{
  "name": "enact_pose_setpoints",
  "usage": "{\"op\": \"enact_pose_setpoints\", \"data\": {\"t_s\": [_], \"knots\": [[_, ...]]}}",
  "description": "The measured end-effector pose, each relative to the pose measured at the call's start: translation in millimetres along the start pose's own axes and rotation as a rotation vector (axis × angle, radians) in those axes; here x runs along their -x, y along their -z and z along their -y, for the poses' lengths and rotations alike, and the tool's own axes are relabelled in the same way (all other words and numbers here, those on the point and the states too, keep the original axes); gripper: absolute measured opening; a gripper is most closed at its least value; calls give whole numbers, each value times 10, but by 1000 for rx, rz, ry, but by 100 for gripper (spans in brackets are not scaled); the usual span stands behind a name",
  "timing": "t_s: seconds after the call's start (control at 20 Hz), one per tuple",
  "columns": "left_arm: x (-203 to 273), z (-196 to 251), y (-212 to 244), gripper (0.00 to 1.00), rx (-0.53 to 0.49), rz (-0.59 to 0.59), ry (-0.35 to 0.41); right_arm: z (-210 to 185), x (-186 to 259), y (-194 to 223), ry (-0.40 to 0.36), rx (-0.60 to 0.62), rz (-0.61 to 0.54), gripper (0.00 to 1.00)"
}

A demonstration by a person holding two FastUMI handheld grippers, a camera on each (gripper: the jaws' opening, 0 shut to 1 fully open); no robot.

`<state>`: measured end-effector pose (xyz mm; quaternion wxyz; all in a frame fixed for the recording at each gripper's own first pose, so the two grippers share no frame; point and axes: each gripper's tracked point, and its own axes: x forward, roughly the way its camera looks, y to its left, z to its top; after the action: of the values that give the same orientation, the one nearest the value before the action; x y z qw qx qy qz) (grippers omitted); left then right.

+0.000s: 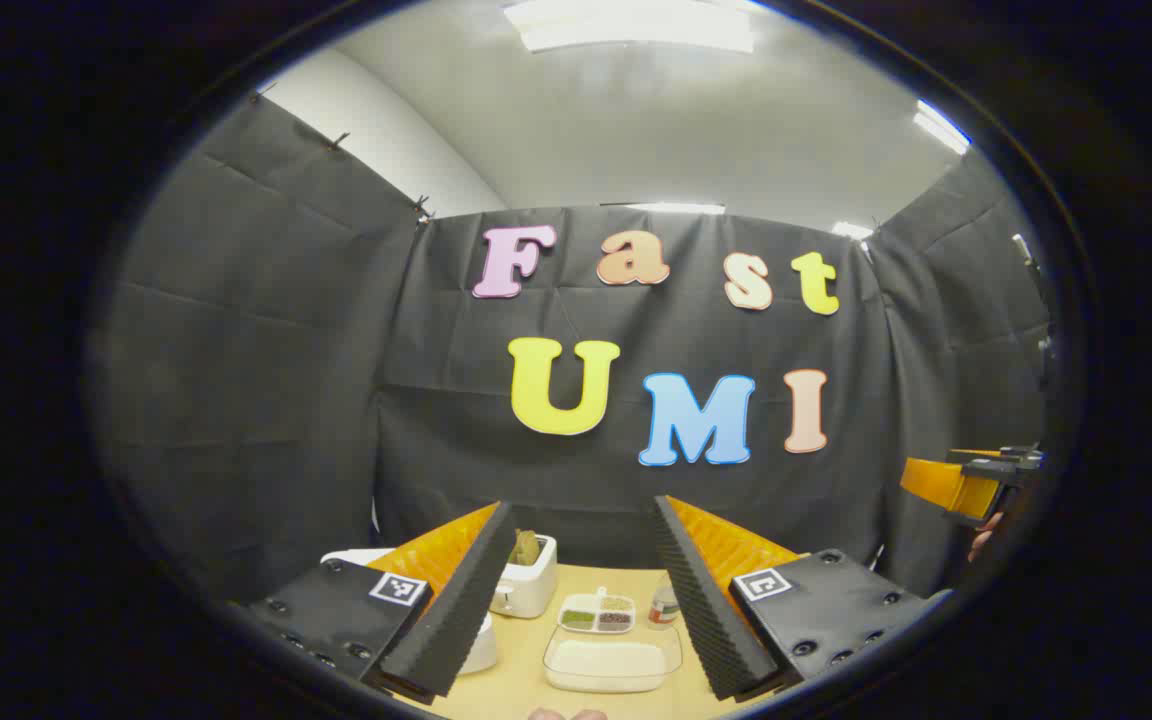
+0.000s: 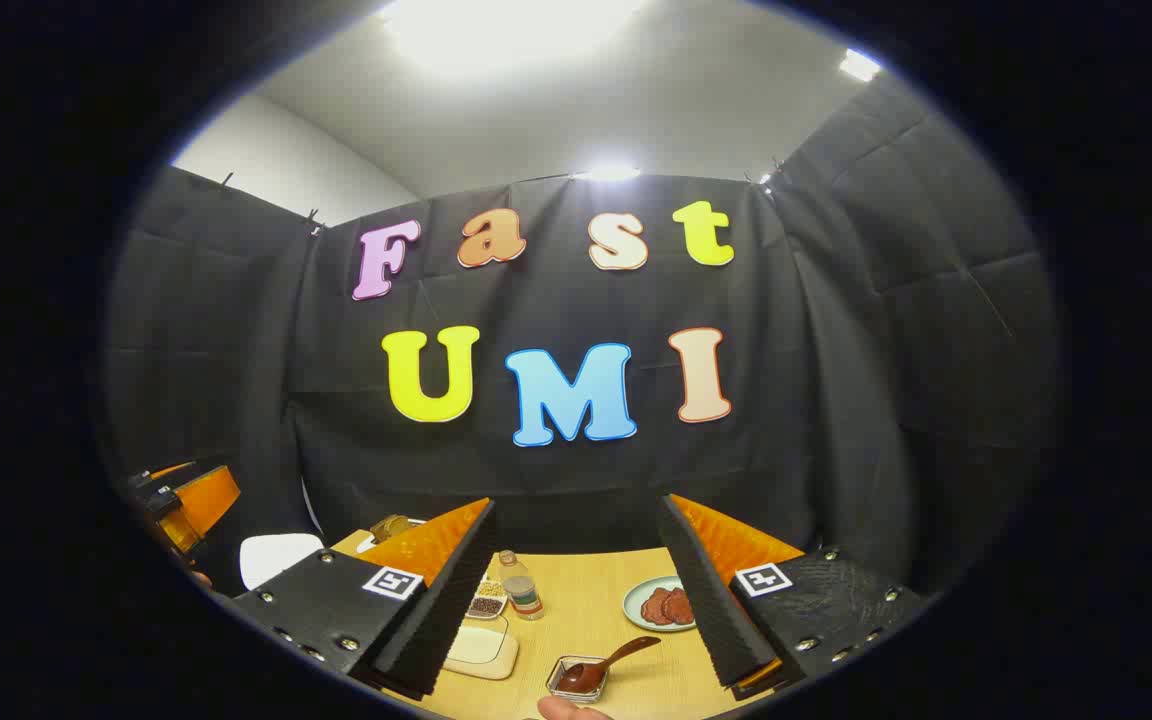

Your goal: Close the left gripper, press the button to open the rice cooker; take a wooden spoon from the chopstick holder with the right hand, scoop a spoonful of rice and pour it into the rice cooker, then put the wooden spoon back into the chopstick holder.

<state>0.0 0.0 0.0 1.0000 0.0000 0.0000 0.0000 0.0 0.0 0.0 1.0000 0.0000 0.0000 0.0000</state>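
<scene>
Between the right jaws, wooden spoon (image 2: 608,663)

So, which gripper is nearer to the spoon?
Right. The spoon lies on the table just ahead, between the open fingers of the right gripper; the left gripper is far off to the side.

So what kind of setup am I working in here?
Looks like a staged kitchen tabletop in a cloth-walled recording booth: a wooden table holding a clear tub of rice, a divided dish of grains, a plate of sliced meat and a white appliance.
</scene>
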Motion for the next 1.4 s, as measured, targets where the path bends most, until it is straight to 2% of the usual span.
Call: {"op": "enact_pose_setpoints", "data": {"t_s": [0.15, 0.25, 0.3, 0.45, 0.6, 0.65, 0.7, 0.85, 0.9, 1.05, 1.2, 1.3, 1.4], "knots": [[0, 83, -3, 93, 17, -10, -18, 52, -24, 9, -12, 8, -10, 98], [8, 88, -54, 96, 17, 4, -41, 47, -66, -26, -34, -3, -5, 98], [0, 124, -31, 93, 5, -3, -46, 61, -93, 5, -48, -10, -5, 98], [15, 196, -29, 96, -47, -3, -56, 38, -167, 88, -85, -54, -25, 98], [22, 309, 8, 93, -47, -8, -34, 149, -207, 82, -51, -58, -24, 98], [-6, 332, -49, 96, -48, 14, -20, 178, -205, 36, -31, -55, -16, 98], [-36, 298, -62, 93, -50, 12, -12, 214, -201, 15, -5, -57, -18, 98], [-137, 256, -81, 93, -39, 10, 34, 122, -172, -110, 25, -81, 14, 99], [-187, 219, -50, 96, -43, 0, 45, 134, -180, -83, 41, -88, 8, 98], [-323, 105, -27, 93, -24, 5, 59, 66, -162, -98, 57, -95, 24, 99], [-444, -67, 70, 93, -17, -16, 50, -45, -213, -54, 47, -91, 20, 99], [-507, -228, 103, 99, -9, -18, 25, -102, -271, -44, 40, -59, 18, 98], [-554, -369, 162, 96, -9, -32, 11, -199, -315, 28, 29, -47, 5, 99]]}}
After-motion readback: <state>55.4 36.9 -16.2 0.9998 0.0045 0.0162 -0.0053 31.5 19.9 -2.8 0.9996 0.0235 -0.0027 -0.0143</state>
